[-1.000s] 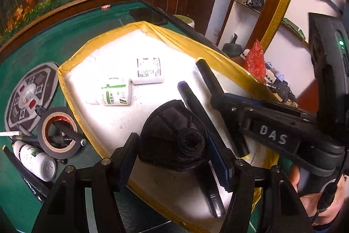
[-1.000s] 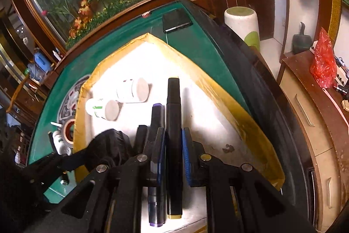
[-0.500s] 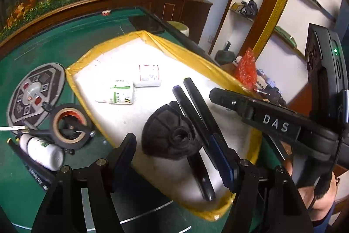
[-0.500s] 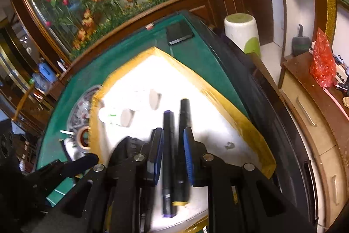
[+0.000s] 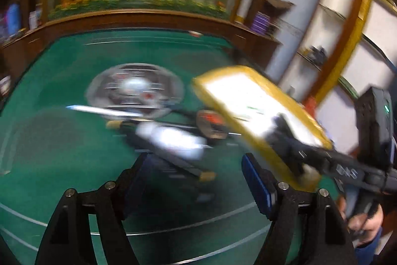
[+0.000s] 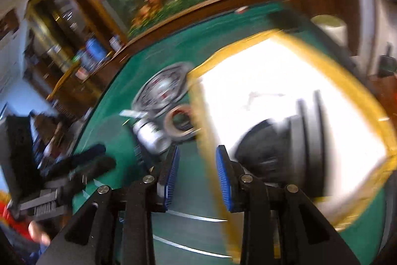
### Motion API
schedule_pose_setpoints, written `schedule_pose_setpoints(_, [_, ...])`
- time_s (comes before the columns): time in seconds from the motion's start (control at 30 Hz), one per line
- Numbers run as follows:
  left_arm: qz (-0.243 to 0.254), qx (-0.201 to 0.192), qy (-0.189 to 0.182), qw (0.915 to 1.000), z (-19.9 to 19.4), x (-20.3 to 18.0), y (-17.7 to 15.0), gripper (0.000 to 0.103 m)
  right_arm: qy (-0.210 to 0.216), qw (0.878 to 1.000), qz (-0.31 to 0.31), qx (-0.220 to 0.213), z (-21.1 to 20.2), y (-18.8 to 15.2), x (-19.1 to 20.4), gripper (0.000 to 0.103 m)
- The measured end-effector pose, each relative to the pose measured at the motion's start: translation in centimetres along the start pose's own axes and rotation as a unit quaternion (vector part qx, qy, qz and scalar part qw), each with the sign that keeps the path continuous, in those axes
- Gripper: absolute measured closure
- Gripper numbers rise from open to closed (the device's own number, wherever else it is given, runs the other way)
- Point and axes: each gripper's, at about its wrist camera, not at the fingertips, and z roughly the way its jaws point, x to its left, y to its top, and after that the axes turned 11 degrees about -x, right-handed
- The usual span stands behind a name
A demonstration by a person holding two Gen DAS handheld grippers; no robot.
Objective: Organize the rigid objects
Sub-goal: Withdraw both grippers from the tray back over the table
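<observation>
Both views are motion-blurred. My left gripper is open and empty above the green table, pointing at a white bottle lying beside a black marker. The white tray with yellow rim lies to the right; the right gripper reaches over it. My right gripper is open and empty over the tray's left rim. A black round object and dark markers lie in the tray. The bottle and a tape roll lie left of it.
A round patterned disc and a tape roll lie on the green felt table. A wooden rail borders the far edge. The left gripper shows at the left of the right wrist view.
Both grippers have let go and swung left, off the tray toward the table's items. The black round object and the markers now lie in the tray.
</observation>
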Motion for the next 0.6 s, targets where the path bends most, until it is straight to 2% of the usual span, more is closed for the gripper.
schedule_pose_setpoints(0.1, [-0.017,-0.009,0.063,0.9978,0.2,4.3,-0.5,0.023,0.023,0.999,-0.024,0.035,2.8,-1.1,2.7,0.073])
schedule_pose_setpoints(0.27, [-0.071,-0.003,0.099,0.9926,1.1,10.0,-1.9,0.023,0.030,0.996,-0.053,0.064,6.9,-1.9,6.1,0.073])
schedule_pose_setpoints(0.4, [-0.115,-0.002,0.086,0.9896,1.2,12.4,-2.3,0.023,0.017,0.996,-0.046,0.071,9.3,-1.7,6.2,0.073])
schedule_pose_setpoints(0.5, [-0.121,-0.010,0.087,0.9887,0.9,12.9,-2.3,0.023,0.021,0.996,-0.031,0.086,10.5,-2.4,6.3,0.072])
schedule_pose_setpoints(0.6, [-0.123,-0.003,0.084,0.9888,1.0,12.9,-2.3,0.023,0.027,0.994,-0.044,0.091,10.9,-3.3,7.9,0.072])
